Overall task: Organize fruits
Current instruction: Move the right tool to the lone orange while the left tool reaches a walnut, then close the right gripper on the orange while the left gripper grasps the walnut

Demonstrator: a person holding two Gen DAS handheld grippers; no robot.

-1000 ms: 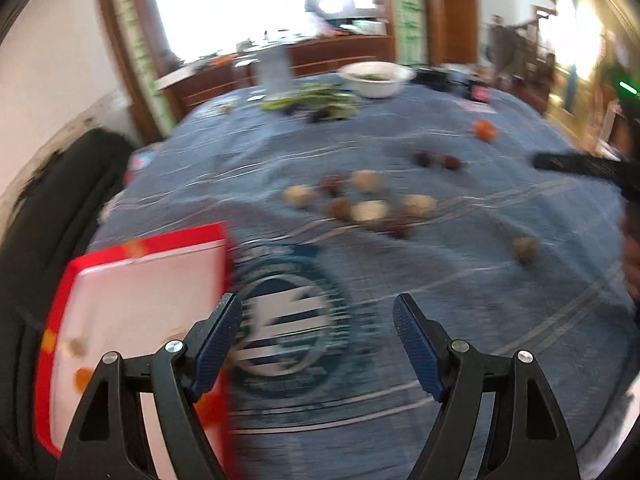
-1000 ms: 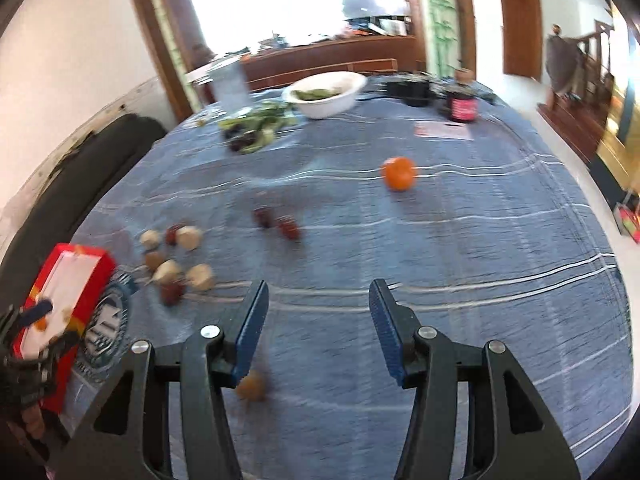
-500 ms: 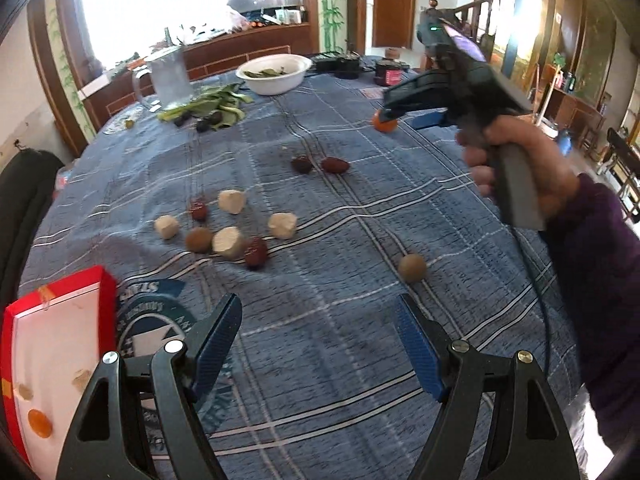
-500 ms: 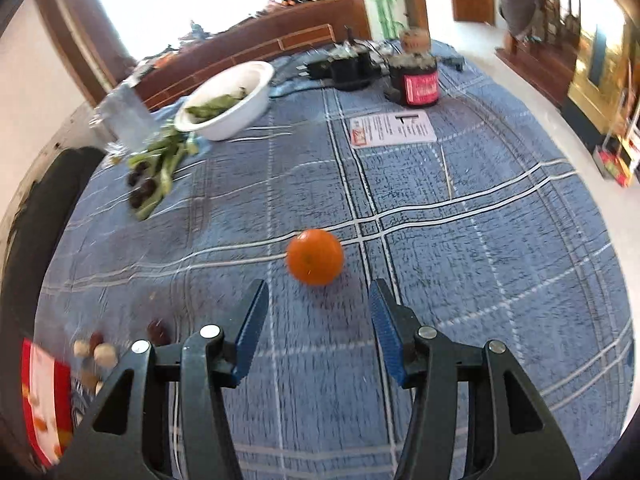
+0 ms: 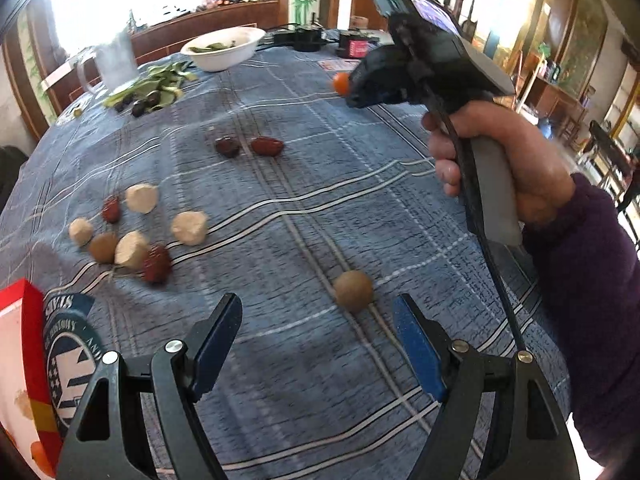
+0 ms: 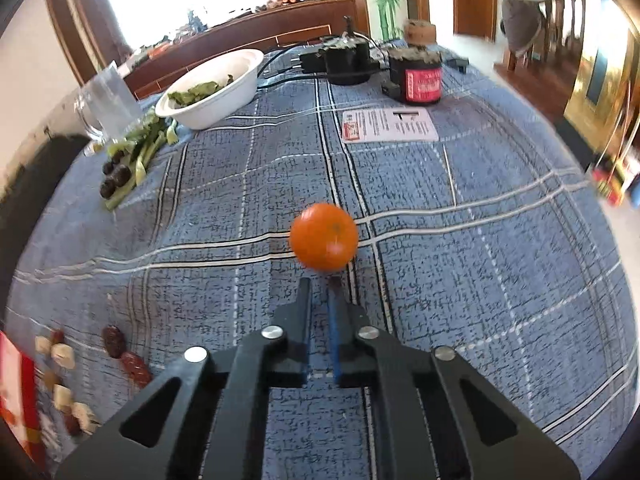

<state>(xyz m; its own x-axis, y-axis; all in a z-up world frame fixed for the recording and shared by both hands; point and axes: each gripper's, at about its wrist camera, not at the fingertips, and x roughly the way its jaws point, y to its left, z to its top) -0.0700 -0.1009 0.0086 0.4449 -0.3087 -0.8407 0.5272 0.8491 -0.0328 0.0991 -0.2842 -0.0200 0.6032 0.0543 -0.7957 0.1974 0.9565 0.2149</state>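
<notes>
An orange mandarin (image 6: 324,237) lies on the blue checked tablecloth (image 6: 460,264), just beyond the tips of my right gripper (image 6: 320,286), whose jaws are nearly together and hold nothing. In the left wrist view the mandarin (image 5: 341,82) peeks out beside the right gripper's black body (image 5: 384,80). My left gripper (image 5: 318,316) is open, with a brown round fruit (image 5: 353,290) just ahead between its fingers. A cluster of pale chunks (image 5: 189,227), red dates (image 5: 155,265) and a brown fruit lies to the left. Two dark dates (image 5: 250,146) lie farther back. A red-rimmed white tray (image 5: 24,364) sits at the lower left.
A white bowl of greens (image 6: 214,88), a glass jug (image 6: 106,106), green stalks with dark fruit (image 6: 130,160), a red-labelled black jar (image 6: 418,76), a black device with cables (image 6: 346,62) and a paper card (image 6: 388,125) stand at the far side of the table.
My right gripper has closed from open and moved up to the mandarin. My left gripper has advanced toward the brown round fruit, with the tray sliding out to the left.
</notes>
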